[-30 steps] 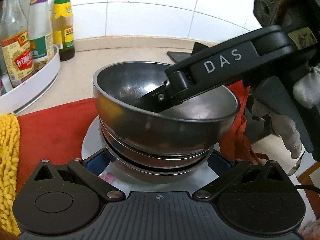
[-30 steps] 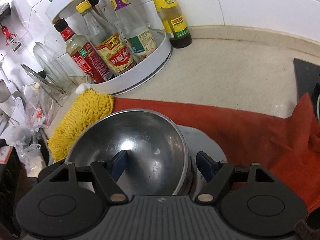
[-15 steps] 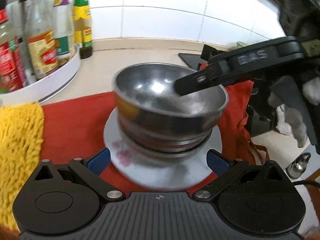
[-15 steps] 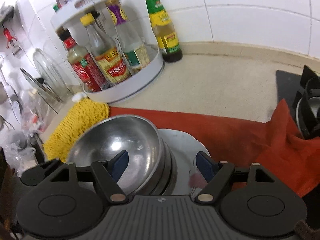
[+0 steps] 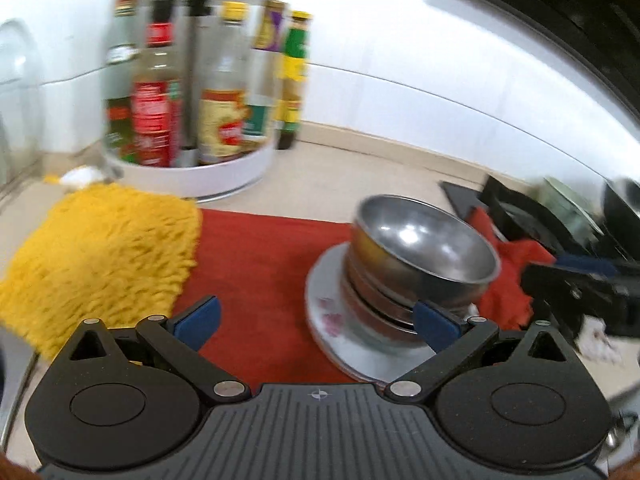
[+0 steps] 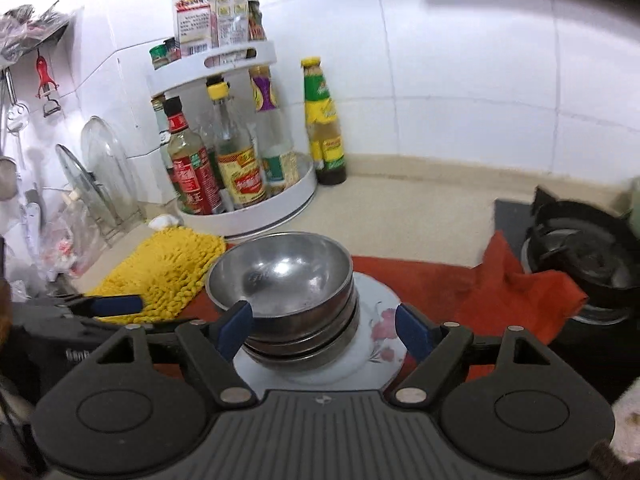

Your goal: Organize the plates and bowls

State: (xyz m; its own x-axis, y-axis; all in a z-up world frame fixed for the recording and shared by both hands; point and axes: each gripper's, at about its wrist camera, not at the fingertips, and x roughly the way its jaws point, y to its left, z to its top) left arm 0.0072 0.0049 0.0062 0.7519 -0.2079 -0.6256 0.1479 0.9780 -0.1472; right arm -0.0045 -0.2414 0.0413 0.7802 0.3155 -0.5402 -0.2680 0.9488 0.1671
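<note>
Pulled back from the stacked bowls [image 6: 280, 280], now nested on the plate [image 6: 376, 344]. Right gripper [image 6: 324, 328] opening, empty; left gripper [image 5: 316, 320] wide, empty. Stacking probably finished.

The left gripper [image 5: 316, 320] is pointing forward and down, its blue-padded fingers [image 5: 198, 316] standing wide apart with nothing between them; in the right wrist view it is showing at the left edge [image 6: 116, 305]. The right gripper [image 6: 324, 326] is also tilting downward, and its jaws are opening, the pads [image 6: 236, 326] pressing on nothing. Seen from the left wrist, it is sitting at the right edge [image 5: 580, 276], blurred.
</note>
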